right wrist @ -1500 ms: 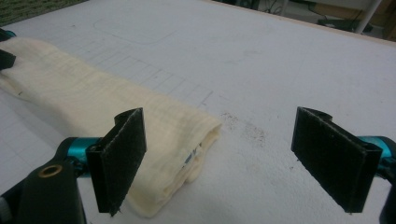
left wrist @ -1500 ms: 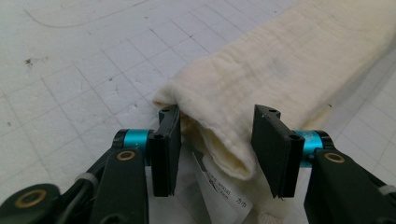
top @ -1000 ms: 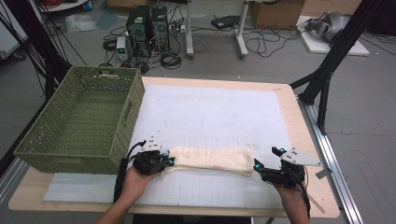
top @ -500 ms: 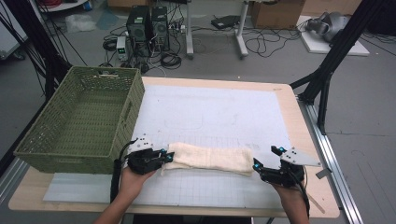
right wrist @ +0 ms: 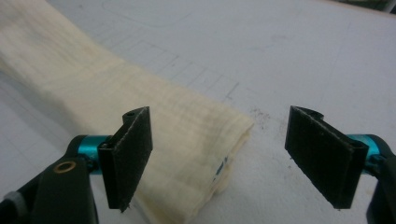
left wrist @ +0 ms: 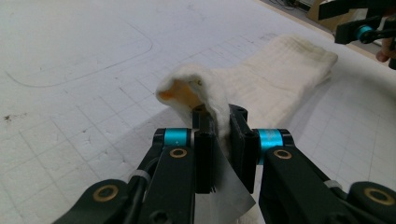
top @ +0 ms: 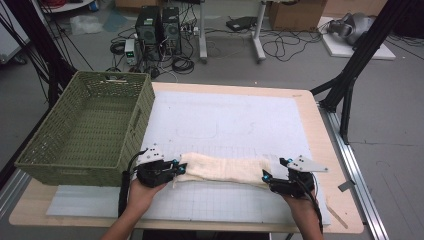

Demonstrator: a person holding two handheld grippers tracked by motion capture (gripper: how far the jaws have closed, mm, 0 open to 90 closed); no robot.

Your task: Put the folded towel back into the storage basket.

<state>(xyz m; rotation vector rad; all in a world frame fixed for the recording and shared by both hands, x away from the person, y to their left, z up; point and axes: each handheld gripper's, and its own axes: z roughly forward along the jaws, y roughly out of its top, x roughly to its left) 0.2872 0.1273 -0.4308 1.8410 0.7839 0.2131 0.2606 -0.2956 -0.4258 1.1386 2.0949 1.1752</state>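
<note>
A cream folded towel [top: 225, 169] lies in a long strip across the near part of the white mat [top: 225, 125]. My left gripper [top: 176, 167] is shut on the towel's left end, which bunches up between the jaws in the left gripper view, towel [left wrist: 205, 100], gripper [left wrist: 222, 135]. My right gripper [top: 266, 179] stands open at the towel's right end. In the right gripper view the towel's end [right wrist: 187, 140] lies between the spread jaws, nearer the left one, gripper [right wrist: 217, 154].
A green woven basket [top: 87, 127] stands on the table's left side, close to my left hand. The wooden table edge [top: 330, 150] runs along the right. Computers and cables lie on the floor behind the table.
My left gripper has shifted slightly left and back with the towel's end in it, then right again. The right gripper has stayed at the towel's right end.
</note>
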